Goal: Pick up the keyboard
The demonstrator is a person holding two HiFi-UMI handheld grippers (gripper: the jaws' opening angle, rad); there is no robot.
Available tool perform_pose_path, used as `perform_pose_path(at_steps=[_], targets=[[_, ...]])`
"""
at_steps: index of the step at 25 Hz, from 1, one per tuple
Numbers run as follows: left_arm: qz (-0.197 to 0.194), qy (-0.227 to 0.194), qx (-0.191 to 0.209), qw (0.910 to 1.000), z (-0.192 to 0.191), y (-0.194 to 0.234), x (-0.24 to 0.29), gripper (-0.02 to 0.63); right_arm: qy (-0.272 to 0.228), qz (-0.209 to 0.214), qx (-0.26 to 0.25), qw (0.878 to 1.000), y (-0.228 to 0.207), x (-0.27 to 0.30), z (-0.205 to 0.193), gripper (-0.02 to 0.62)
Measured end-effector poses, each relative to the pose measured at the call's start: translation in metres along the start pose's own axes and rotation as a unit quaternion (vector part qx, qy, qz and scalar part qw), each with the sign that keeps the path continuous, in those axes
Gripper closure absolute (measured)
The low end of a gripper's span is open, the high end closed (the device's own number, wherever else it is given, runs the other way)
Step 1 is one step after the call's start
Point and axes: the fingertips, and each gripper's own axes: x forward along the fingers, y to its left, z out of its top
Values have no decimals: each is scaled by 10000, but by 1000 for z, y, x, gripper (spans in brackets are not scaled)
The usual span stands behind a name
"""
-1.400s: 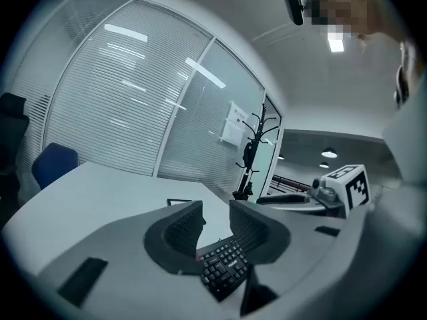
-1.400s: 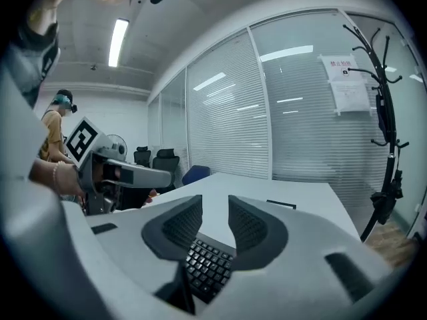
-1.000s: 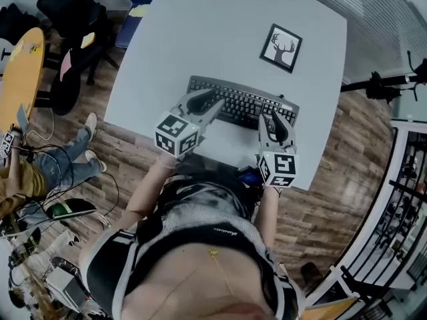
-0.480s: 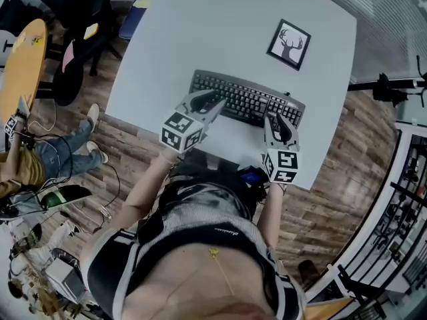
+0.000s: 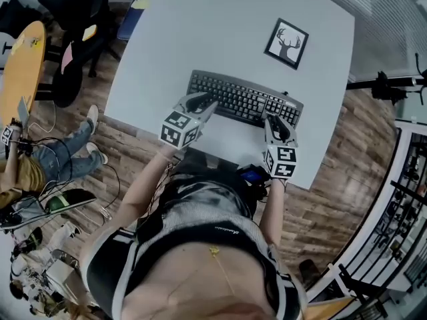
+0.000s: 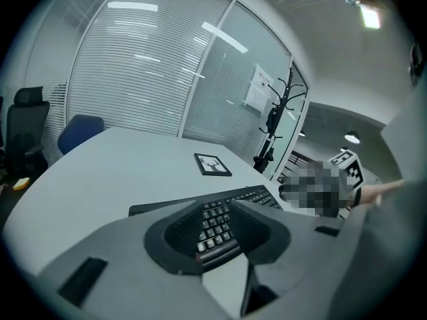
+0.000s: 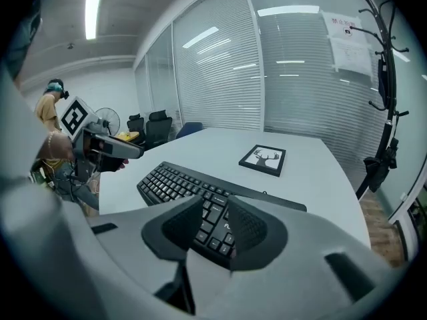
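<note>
A black keyboard [image 5: 243, 101] lies flat on the white table [image 5: 200, 32], nearer its front edge. My left gripper [image 5: 211, 104] hangs over the keyboard's left part, tilted downward. In the left gripper view its jaws [image 6: 217, 209] stand shut to a narrow slit, with keys [image 6: 257, 195] showing beyond them. My right gripper [image 5: 278, 117] hovers over the keyboard's right end. Its jaws [image 7: 215, 205] are equally close together, with the keyboard [image 7: 170, 182] below and nothing gripped. Whether either tip touches the keys is unclear.
A framed deer picture [image 5: 286, 43] lies flat on the table behind the keyboard. The table's front edge runs just before my body. A person sits on the floor at left [image 5: 40, 165] beside a yellow round table [image 5: 20, 72]. A black stand [image 5: 387, 85] is at right.
Both grippers have sunk toward the keyboard's front edge and tipped further down. Their jaws look the same, and the keyboard has not moved.
</note>
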Motion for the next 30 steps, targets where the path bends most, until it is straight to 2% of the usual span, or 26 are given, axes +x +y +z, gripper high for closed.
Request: perform_pose_path(at_steps=[5,12,21,30], targets=[[189,94,-74,9997,-8,18,3,488,141,-69,67,9999,-15,4,-14,476],[400,296,-95,9987,-24,41,5,488,159,-233,457,9986,-44,8,-21,476],[673,420,-544,9954,-42,68,4,488,414,-472,551,9965,-73,14,-41,476],[798,592,-650,9929,-54,91,5,488,507,-706,726,9936,-100,11,-56,474]])
